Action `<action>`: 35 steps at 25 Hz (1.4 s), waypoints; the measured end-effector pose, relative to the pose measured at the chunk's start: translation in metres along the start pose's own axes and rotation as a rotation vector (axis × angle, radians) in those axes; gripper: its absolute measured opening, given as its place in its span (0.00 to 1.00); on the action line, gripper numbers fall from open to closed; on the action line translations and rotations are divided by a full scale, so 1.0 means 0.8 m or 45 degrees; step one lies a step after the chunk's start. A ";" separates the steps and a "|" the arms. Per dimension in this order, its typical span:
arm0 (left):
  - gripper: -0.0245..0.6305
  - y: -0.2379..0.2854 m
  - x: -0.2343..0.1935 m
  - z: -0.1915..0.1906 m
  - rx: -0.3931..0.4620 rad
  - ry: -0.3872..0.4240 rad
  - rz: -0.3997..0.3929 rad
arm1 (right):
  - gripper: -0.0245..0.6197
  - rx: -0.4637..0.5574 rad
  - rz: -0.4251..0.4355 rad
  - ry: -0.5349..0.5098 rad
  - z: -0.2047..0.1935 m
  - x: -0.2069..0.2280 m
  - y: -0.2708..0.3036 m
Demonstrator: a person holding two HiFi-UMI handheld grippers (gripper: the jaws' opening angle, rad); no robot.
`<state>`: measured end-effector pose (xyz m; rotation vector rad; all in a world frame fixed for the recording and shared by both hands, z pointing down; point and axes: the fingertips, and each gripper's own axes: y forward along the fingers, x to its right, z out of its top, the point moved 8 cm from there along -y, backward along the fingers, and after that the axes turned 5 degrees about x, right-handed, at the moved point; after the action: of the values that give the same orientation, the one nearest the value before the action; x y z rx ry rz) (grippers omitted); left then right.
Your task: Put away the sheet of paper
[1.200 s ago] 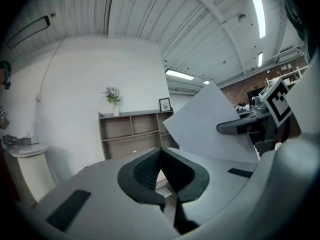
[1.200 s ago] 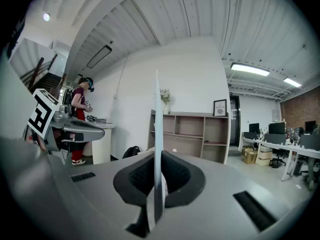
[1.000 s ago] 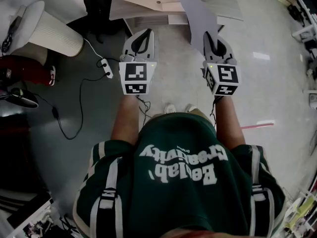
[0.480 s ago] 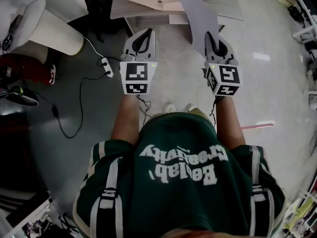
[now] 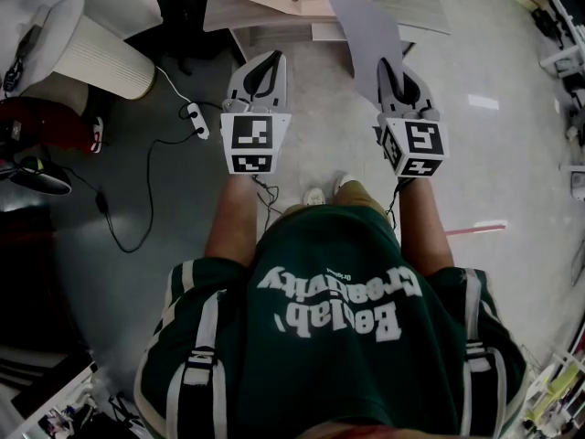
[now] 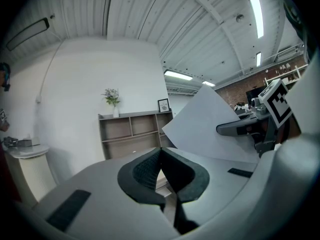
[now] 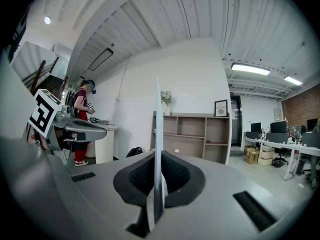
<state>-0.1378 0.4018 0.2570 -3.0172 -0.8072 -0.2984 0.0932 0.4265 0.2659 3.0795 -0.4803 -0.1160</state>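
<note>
Head view: right tool (image 5: 384, 64) clamped on sheet of paper (image 5: 367, 27), sheet in air just short of shelf unit (image 5: 430, 12). Left gripper view: left tool (image 6: 161, 160) pinched closed, empty, facing shelf unit. Right gripper view: sheet edge-on, shelf unit ahead. Pickup done I'd say, stowing not yet.

Ceiling strip lights (image 6: 256, 14) glare, fisheye edges fall dark, head view dim.

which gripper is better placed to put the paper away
Right. The right gripper is shut on the sheet of paper, held edge-on between its jaws. The left gripper is shut with nothing in it.
</note>
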 end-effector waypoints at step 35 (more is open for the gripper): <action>0.07 0.339 -0.082 -0.013 -0.071 -0.008 0.138 | 0.09 -0.031 0.135 0.065 -0.029 0.213 0.326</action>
<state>-0.0613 0.1331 0.2677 -3.1008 -0.6436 -0.3155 0.1777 0.1262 0.2855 3.0175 -0.6333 -0.0405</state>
